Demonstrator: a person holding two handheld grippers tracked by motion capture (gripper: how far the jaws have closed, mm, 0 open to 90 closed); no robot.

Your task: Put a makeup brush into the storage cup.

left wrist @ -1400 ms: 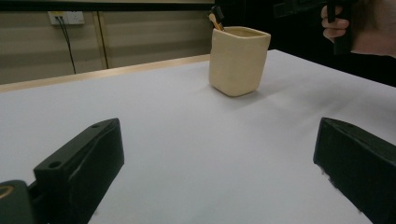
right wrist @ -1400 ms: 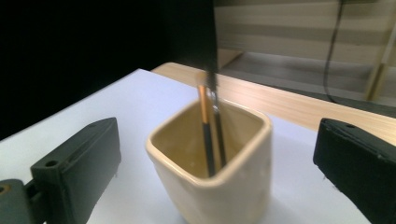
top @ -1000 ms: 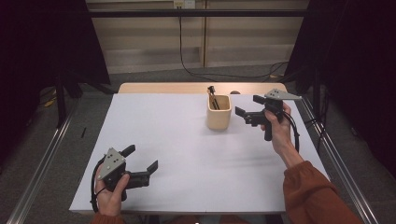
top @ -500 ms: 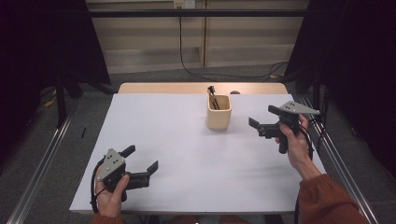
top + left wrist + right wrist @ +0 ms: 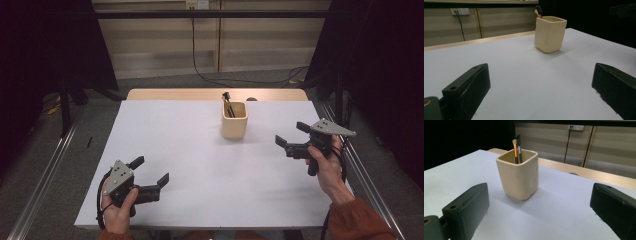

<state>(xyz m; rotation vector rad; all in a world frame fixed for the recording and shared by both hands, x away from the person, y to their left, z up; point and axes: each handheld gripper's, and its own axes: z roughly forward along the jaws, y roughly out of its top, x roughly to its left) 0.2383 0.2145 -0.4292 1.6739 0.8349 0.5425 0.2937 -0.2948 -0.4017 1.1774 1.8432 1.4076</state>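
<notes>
white table [image 5: 200, 150]. near, the left gripper [image 5: 150, 175] rests open, empty. the right gripper [image 5: 290, 139], jaws apart and empty, hangs beside the cup [image 5: 234, 120] holding two brushes [image 5: 517, 147] at the far middle. seemingly between steps; next, reach in for a brush.

No text, label, brand, number or sign can be read on anything here, in the high view or either gripper view.

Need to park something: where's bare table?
Bare: the white table between the left gripper and the cup, and the far-left corner. Tighter: the strip between cup and right gripper.
</notes>
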